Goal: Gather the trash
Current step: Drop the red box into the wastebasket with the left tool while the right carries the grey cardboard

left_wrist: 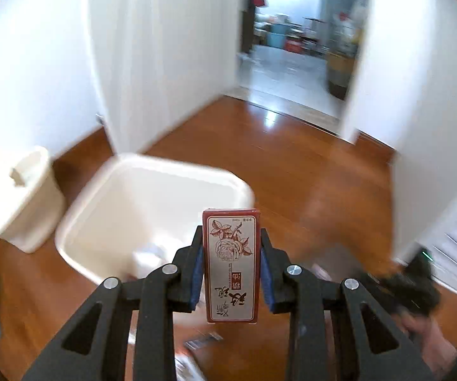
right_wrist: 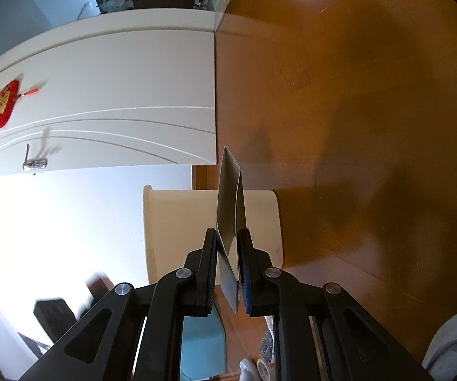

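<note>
My left gripper (left_wrist: 231,266) is shut on a red and white box with a rose print (left_wrist: 231,263) and holds it upright above the near right rim of an open cream trash bin (left_wrist: 152,209). Some pale trash (left_wrist: 150,254) lies in the bin. My right gripper (right_wrist: 228,270) is shut on a flat grey folded carton (right_wrist: 230,209). The right wrist view is rolled sideways, and a cream bin (right_wrist: 180,222) lies behind the carton there.
A second, smaller cream bin with a lid (left_wrist: 22,200) stands at the left by the wall. A white door (right_wrist: 107,95) with a red ornament (right_wrist: 1,104) and an open doorway (left_wrist: 295,47) border the wooden floor (left_wrist: 292,165). Small packets (left_wrist: 201,341) lie on the floor below my left gripper.
</note>
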Demonstrator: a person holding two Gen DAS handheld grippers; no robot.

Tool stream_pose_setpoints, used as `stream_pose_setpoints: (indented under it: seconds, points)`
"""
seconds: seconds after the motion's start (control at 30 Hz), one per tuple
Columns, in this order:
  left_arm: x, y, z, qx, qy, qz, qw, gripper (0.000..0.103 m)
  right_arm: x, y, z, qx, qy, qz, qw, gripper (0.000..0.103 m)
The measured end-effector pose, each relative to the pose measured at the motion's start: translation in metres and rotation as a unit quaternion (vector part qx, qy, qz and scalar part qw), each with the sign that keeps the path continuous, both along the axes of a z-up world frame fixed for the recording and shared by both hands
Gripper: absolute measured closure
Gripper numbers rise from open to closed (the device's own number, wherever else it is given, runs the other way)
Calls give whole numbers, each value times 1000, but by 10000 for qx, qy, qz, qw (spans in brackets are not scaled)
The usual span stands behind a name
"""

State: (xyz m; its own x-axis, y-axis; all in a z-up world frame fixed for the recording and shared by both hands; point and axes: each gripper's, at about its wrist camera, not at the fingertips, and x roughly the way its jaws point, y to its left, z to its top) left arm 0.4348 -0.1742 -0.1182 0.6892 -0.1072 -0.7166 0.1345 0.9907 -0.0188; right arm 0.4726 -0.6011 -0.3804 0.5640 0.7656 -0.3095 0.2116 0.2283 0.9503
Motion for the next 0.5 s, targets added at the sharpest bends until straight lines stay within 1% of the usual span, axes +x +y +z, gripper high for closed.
stream_pose_setpoints:
  seconds: [0.03, 0.1, 0.13, 0.17, 0.2, 0.23, 0.27, 0.33, 0.37, 0.43, 0.5]
  points:
    - [18, 9, -7, -41, 96, 151, 9998, 75, 1, 0, 0, -12, 0, -2, 10000, 89]
    - [40, 27, -22, -69, 302, 465, 9984, 75, 1, 1, 0, -26, 5, 7, 10000, 89]
    - [55, 38, -35, -65, 484, 656, 9967, 75, 2, 2, -1, -22, 13, 11, 10000, 89]
    - [57, 42, -49, -131, 706, 753, 9946, 74, 3, 3, -2, -28, 25, 36, 10000, 89]
    - [56, 51, -67, -285, 918, 795, 9922, 74, 3, 4, -2, -50, 30, 57, 10000, 89]
    - [60, 56, -79, -458, 1128, 845, 9890, 74, 3, 5, -2, -60, 34, 79, 9999, 89]
    - [59, 61, -90, -525, 1263, 938, 9862, 74, 4, 6, -1, -59, 33, 101, 9999, 89]
    - [53, 67, -100, -593, 1351, 1090, 9830, 74, 7, 10, 1, -107, 23, 126, 9999, 89]
    - [50, 69, -102, -624, 1331, 1149, 9824, 74, 8, 10, 2, -139, 7, 123, 9998, 89]
    - [41, 74, -96, -668, 1176, 1191, 9836, 74, 7, 8, 6, -137, -30, 135, 9998, 89]
    - [33, 77, -93, -624, 1130, 1140, 9850, 74, 8, 8, 11, -179, -112, 146, 9997, 89]
